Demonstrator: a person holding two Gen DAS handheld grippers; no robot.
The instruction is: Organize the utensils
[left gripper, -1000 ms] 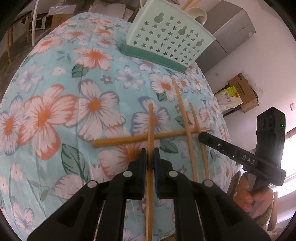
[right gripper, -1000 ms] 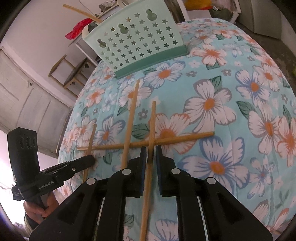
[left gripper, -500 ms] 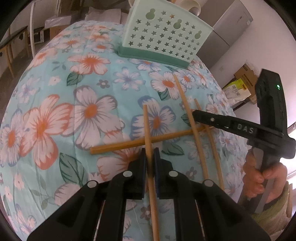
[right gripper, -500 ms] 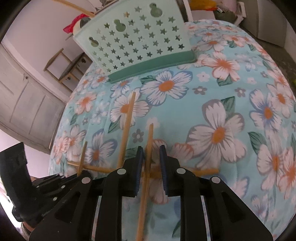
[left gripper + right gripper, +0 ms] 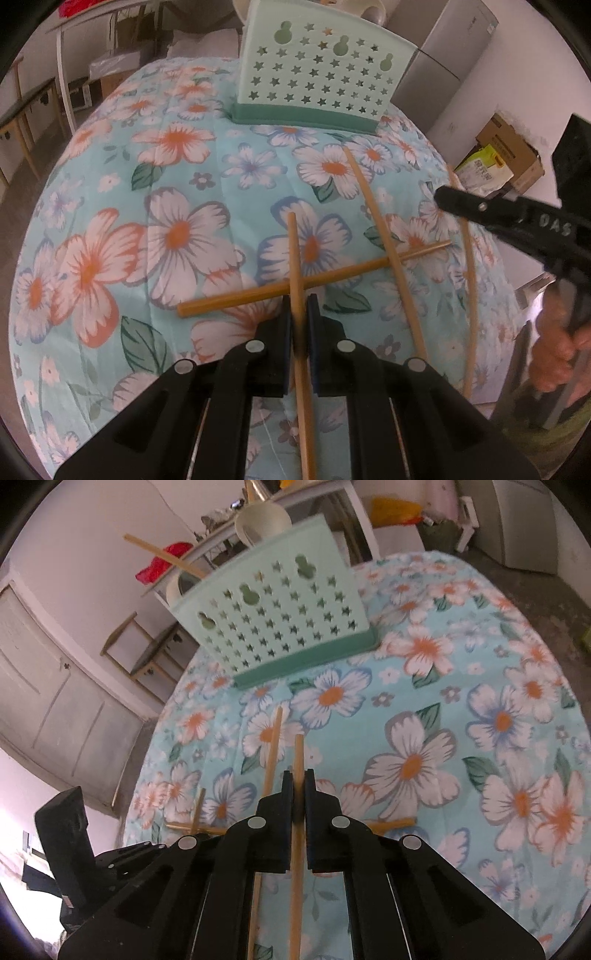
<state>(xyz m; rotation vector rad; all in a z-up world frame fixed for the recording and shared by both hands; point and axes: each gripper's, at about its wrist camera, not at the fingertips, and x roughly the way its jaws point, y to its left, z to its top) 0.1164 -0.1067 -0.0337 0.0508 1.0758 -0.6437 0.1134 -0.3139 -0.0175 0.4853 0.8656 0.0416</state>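
Nearest the right wrist camera, the right gripper (image 5: 298,775) has just clamped its jaws onto a chopstick (image 5: 297,753), where half a second ago they stood slightly apart around it. It has lifted a little, so this stick looks ready to carry. The left gripper (image 5: 298,302) stays clenched on its own chopstick (image 5: 293,251), which crosses a stick lying flat (image 5: 314,278) on the flowered surface (image 5: 177,155). Two more sticks lie beside these. Farther off stands the mint-green utensil holder (image 5: 273,616), well apart, the likely destination.
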